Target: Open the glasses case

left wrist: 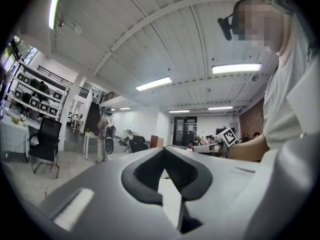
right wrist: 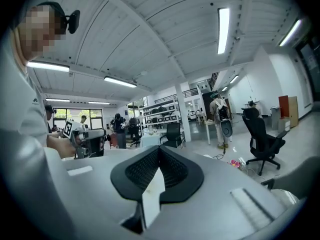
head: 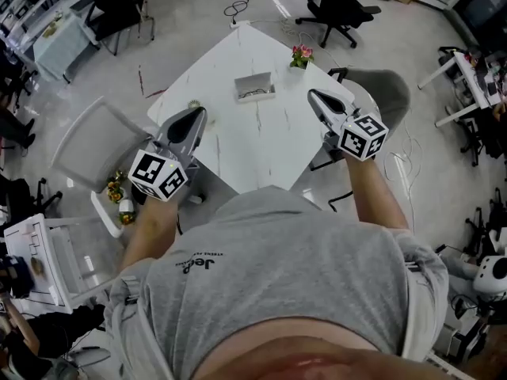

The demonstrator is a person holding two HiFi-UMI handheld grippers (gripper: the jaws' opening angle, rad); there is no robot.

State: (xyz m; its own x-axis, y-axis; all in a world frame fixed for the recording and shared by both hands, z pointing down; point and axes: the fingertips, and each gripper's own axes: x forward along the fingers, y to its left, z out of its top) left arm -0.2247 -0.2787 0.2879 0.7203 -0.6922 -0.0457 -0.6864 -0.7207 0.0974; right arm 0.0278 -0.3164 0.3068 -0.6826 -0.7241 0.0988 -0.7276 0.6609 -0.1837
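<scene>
1. Closest in, on the near side of the glasses case (head: pixel 255 87), is the person's grey T-shirt (head: pixel 277 267), with both forearms reaching out from it.
2. The left gripper (head: pixel 196 117) hangs to the near left of the case, well apart from it. Its jaws are pressed together with nothing between them.
3. The right gripper (head: pixel 315 96) hangs to the right of the case, also apart from it. Its jaws are likewise closed and empty.
4. The case lies on the white tabletop (head: pixel 261 149), between the two gripper tips. It looks like a shallow white box with something dark showing inside.
5. Beyond the case to the right stands a small pot of pink flowers (head: pixel 301 55).
6. Far beyond the case, on the floor, is a black office chair (head: pixel 337 6).
</scene>
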